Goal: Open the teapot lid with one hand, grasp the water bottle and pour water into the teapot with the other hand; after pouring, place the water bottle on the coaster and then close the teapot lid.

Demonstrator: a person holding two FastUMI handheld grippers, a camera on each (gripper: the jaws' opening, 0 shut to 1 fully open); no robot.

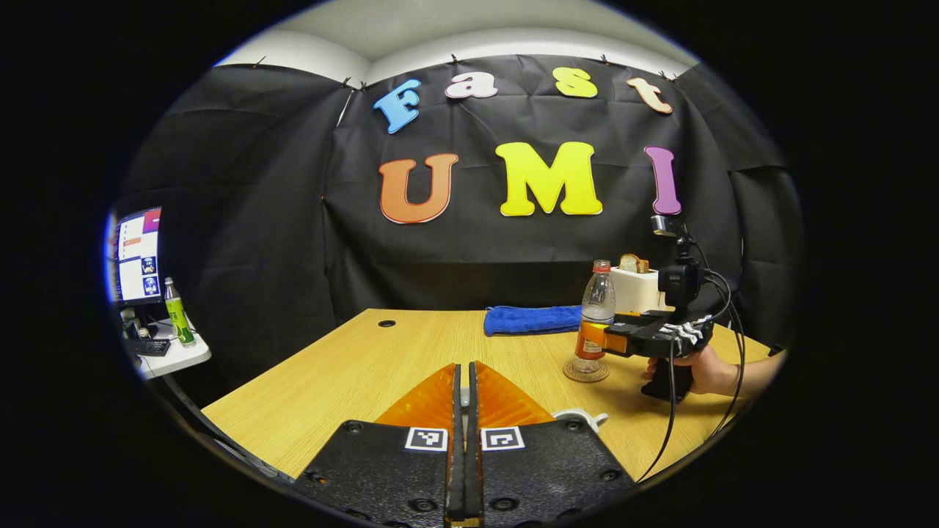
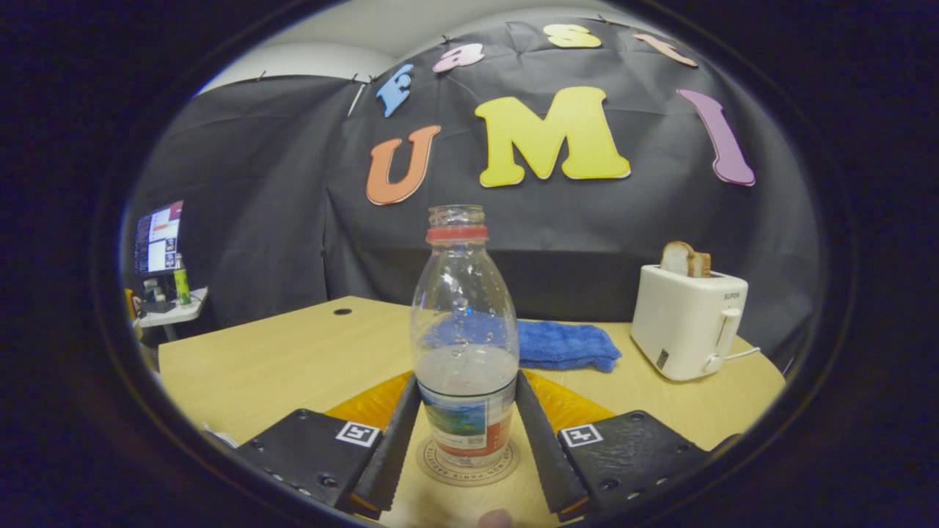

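Jaws of our right gripper (image 2: 466,440) sit on both sides of the water bottle (image 2: 463,345), which stands on the coaster (image 2: 467,462) so it stays put. Our left gripper (image 1: 463,411) has its jaws shut with nothing between them, near the white teapot (image 1: 583,418), ready for the lid.

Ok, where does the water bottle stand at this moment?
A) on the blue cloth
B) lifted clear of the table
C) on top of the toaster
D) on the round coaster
D: the water bottle stands upright on the coaster on the table, between the fingers of the right gripper; the blue cloth and toaster lie farther back.
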